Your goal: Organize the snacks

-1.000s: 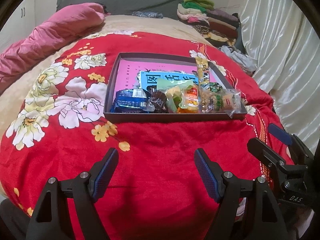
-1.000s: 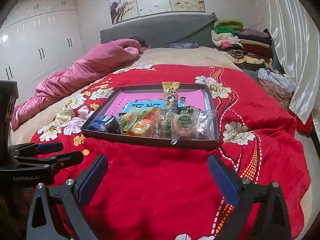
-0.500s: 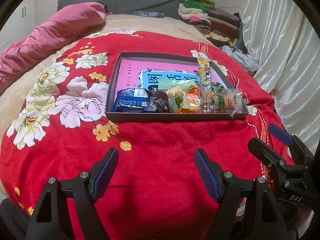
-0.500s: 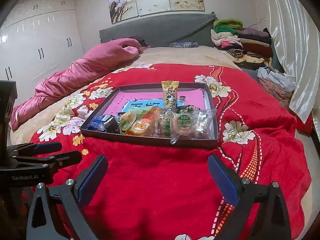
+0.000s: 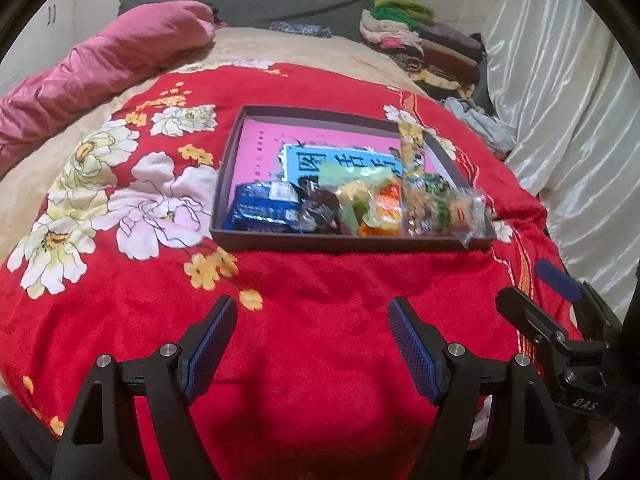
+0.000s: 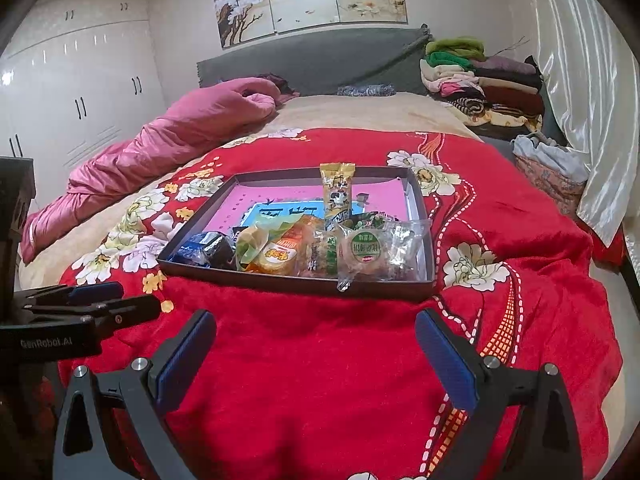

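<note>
A dark shallow tray point(image 5: 320, 242) point(image 6: 280, 282) with a pink bottom lies on the red flowered blanket. Several wrapped snacks crowd its near edge: a blue packet point(image 5: 262, 208) point(image 6: 196, 250), a dark brown one point(image 5: 320, 210), an orange-and-green bag point(image 5: 374, 204) point(image 6: 276, 254), clear-wrapped cakes point(image 5: 444, 210) point(image 6: 366, 250) and a tall yellow bar point(image 5: 412, 156) point(image 6: 338, 190). My left gripper point(image 5: 312, 340) hovers open over bare blanket short of the tray. My right gripper point(image 6: 316, 348) stands open too, nothing between its fingers.
A pink quilt point(image 6: 160, 148) lies along the bed's left side. Folded clothes point(image 6: 480, 84) are stacked at the far right by a pale curtain point(image 6: 580, 80). White wardrobes point(image 6: 72, 80) stand at the left. The bed drops off at the right.
</note>
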Available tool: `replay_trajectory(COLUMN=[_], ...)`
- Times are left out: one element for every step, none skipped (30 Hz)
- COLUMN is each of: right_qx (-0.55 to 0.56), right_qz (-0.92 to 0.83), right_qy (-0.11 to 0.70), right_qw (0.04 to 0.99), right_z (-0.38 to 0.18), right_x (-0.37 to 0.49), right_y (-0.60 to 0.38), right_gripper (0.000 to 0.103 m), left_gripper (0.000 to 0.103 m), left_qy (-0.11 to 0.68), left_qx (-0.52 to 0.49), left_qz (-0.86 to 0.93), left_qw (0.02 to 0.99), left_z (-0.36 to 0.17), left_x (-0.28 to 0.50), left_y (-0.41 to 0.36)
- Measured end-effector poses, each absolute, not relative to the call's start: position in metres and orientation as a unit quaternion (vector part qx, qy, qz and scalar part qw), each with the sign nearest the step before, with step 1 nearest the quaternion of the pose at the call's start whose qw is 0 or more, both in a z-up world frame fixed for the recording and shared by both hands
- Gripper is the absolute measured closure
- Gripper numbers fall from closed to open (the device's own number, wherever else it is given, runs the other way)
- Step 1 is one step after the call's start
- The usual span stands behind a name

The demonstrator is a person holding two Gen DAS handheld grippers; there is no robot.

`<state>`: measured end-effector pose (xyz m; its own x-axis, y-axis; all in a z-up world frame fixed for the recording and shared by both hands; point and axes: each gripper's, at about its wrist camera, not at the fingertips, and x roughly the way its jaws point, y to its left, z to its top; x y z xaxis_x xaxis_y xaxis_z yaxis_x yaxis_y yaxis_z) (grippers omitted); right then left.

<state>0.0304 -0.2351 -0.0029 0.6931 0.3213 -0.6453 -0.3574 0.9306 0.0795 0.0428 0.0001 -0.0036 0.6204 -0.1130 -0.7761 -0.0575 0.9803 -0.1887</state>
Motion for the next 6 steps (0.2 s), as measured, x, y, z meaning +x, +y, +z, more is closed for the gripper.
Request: replay_trajectory(right_qx=[-0.024, -0.020, -0.017, -0.012, -0.003, 0.004], right_qz=[0.184, 0.183, 0.181, 0.179, 0.175, 0.171], right_qy=[0.346, 0.347, 0.348, 0.348, 0.348, 0.347], right_qw=[0.920, 0.920, 0.920, 0.920, 0.921, 0.922], right_z=[-0.003, -0.004, -0.004, -0.004, -0.004, -0.003], right_x=[0.032, 0.033, 0.036, 0.038, 0.042, 0.044], right_y=[-0.236, -0.237, -0.239, -0.241, -0.245, -0.249], right_gripper=[0.002, 0.002, 0.002, 0.002, 0.002, 0.002], left_gripper=[0.024, 0.024, 0.024, 0.024, 0.024, 0.024], left_qy=[0.433, 0.428, 0.426, 0.424, 0.424, 0.422], left_qx=[-0.101, -0.106, -0.108, -0.111, -0.110, -0.108], left_qz=[-0.012, -0.010, -0.007, -0.002, 0.006, 0.018], left_qw=[0.896, 0.897, 0.898, 0.899, 0.899, 0.900], left_z=[-0.003, -0.002, -0.002, -0.003, -0.003, -0.004], left_x=[0.044, 0.045, 0.046, 0.048, 0.050, 0.052], left_y=[0.003, 0.007, 0.010, 0.015, 0.019, 0.025])
